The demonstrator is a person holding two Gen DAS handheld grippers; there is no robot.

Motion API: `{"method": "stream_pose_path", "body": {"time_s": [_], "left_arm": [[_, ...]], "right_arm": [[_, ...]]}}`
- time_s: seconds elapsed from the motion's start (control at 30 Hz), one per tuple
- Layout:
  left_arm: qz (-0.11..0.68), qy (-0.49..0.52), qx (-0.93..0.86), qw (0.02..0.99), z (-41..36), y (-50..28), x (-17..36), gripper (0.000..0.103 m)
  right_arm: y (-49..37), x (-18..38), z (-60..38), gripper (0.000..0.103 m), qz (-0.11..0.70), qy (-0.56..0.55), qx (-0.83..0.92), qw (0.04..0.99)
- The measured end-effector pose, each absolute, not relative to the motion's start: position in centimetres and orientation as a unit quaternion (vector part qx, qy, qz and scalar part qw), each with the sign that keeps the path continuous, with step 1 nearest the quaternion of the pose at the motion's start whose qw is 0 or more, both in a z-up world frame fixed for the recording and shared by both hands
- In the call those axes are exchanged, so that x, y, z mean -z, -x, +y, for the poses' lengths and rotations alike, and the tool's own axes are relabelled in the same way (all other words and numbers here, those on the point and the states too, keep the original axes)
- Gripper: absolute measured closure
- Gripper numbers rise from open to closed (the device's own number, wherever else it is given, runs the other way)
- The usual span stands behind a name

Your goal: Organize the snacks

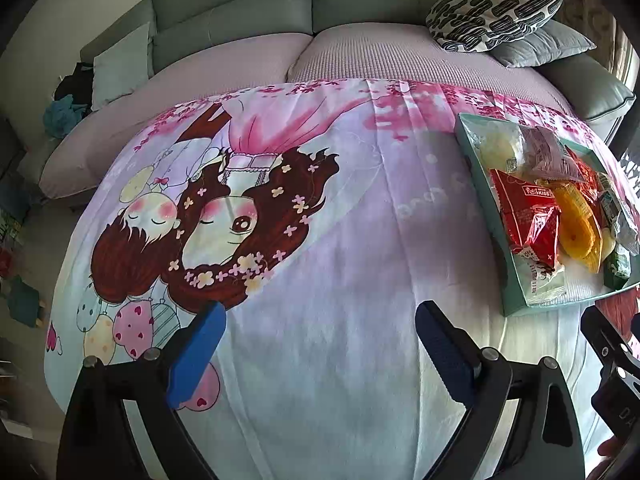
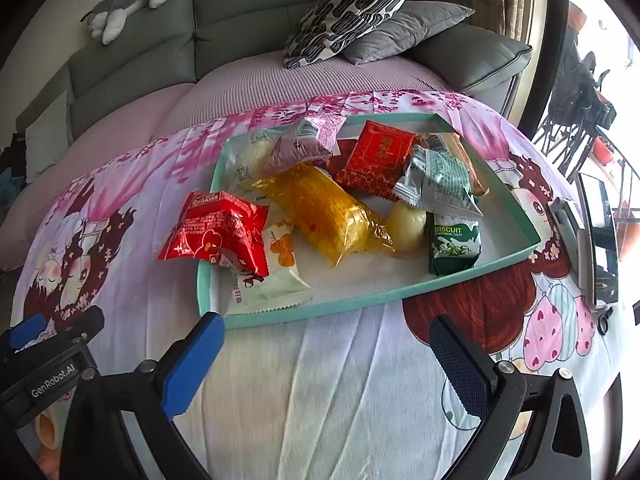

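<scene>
A grey sofa backs a tabletop under a pink cartoon cloth. The teal tray of snacks lies just ahead of the right gripper, a red packet hanging over its near-left rim. Both the right and the left gripper have jaws apart, nothing between them, the tray far right of the left one

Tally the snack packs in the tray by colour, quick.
Tray:
Red: 2
Yellow: 1
Green: 2
Purple: 1
White or clear: 3
Tan: 1
Total: 10
</scene>
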State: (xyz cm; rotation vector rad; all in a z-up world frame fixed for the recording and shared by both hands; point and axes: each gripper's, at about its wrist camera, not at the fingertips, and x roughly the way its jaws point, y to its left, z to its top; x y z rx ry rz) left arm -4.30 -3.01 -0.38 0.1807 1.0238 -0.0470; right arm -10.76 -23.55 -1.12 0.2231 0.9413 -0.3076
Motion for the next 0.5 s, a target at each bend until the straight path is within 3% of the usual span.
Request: {"method": "stream_pose_path", "body": {"time_s": [0.5], "left_arm": [[0.532, -0.085, 0.018, 0.842, -2.4, 3.9, 1.8, 0.007]], "right_arm": [[10.4, 2.1, -23.1, 0.0, 0.459, -0.095, 0.144, 0.871]]}}
